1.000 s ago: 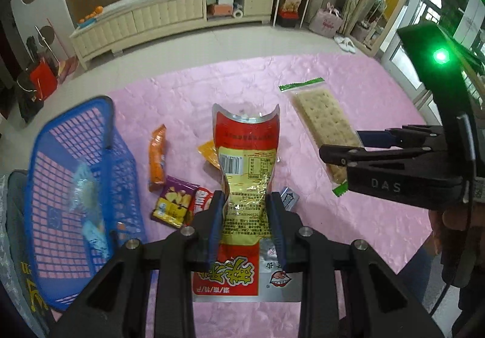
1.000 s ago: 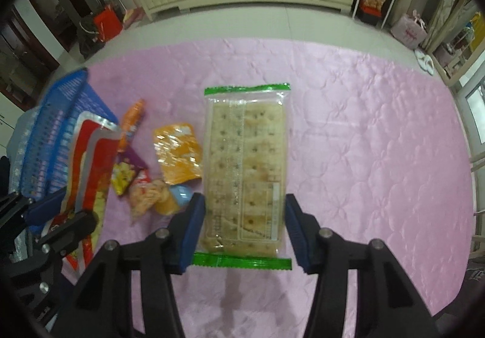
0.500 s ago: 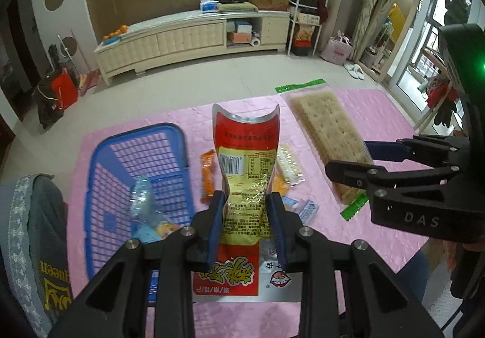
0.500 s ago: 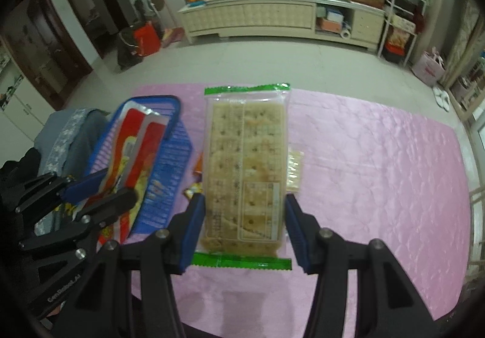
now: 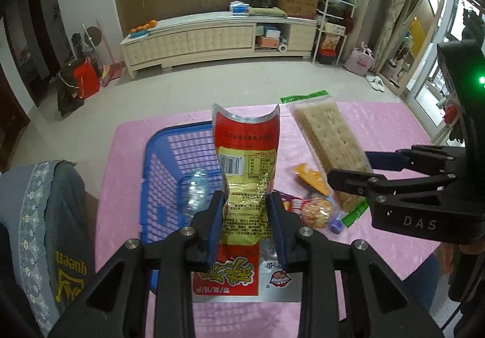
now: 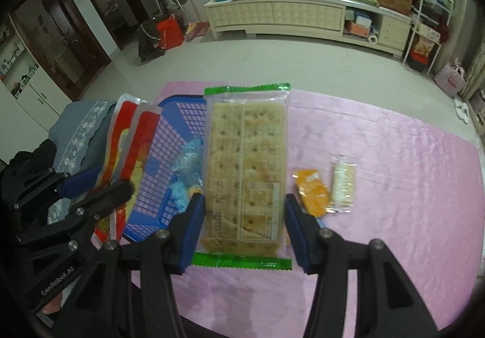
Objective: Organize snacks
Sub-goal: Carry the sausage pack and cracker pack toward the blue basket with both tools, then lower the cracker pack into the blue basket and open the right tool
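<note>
Carry step: your left gripper (image 5: 245, 216) clamps the red snack bag (image 5: 247, 168); your right gripper (image 6: 244, 227) clamps the cracker pack (image 6: 245, 168). Blue basket (image 6: 178, 122) at ten o'clock; release both above it.

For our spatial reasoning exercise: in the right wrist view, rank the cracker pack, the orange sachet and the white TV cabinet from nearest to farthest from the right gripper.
1. Cracker pack: clamped between the right gripper's fingers.
2. Orange sachet: on the pink cloth, just right of the right finger.
3. White TV cabinet: across the floor, against the far wall.
</note>
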The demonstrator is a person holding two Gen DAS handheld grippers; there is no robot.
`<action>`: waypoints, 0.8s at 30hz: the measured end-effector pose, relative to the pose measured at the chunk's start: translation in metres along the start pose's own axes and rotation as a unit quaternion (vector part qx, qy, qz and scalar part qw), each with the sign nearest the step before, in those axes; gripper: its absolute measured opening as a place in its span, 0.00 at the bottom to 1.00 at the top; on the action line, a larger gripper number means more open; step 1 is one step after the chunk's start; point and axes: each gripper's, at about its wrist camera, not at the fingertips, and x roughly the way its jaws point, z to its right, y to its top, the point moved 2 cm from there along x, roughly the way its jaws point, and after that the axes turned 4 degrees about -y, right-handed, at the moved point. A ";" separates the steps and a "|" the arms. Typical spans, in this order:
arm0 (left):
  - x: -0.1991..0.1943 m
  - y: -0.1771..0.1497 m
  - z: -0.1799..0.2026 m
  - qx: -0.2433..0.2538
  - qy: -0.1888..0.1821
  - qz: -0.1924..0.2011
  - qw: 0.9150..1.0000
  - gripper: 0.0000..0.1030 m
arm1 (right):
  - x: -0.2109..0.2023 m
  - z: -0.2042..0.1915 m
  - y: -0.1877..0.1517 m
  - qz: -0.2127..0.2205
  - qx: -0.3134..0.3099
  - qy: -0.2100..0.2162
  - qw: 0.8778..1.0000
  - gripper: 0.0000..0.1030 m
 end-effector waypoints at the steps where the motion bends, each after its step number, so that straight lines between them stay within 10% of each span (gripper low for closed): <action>1: 0.000 0.001 -0.005 -0.005 0.005 0.001 1.000 0.27 | 0.004 -0.005 0.002 -0.003 0.000 0.003 1.000 0.55; 24: 0.043 -0.006 -0.094 -0.051 0.011 -0.029 0.998 0.27 | 0.100 -0.070 0.033 -0.086 0.031 -0.001 0.996 0.55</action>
